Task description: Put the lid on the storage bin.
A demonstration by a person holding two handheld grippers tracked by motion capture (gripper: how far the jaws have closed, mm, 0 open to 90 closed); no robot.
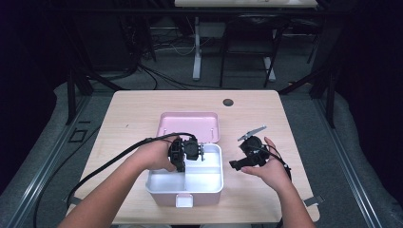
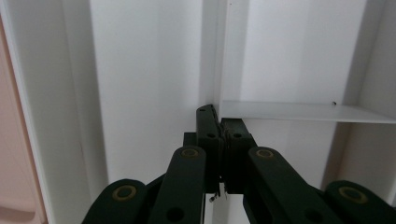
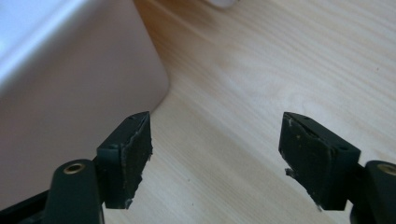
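Observation:
A pink box stands open at the table's front middle, its lid lying back behind it. Inside is a white tray split into compartments. My left gripper reaches down into the tray. In the left gripper view its jaws are pressed together where a thin white divider meets a cross wall. Whether they pinch that thin edge I cannot tell. My right gripper hovers just right of the box, open. Between its fingers is bare wood, with the box's pink wall at the left.
The wooden table has a dark round hole at the back. A white latch sits on the box's front. Cables trail from both grippers across the table's front, and desk legs stand on the floor behind it.

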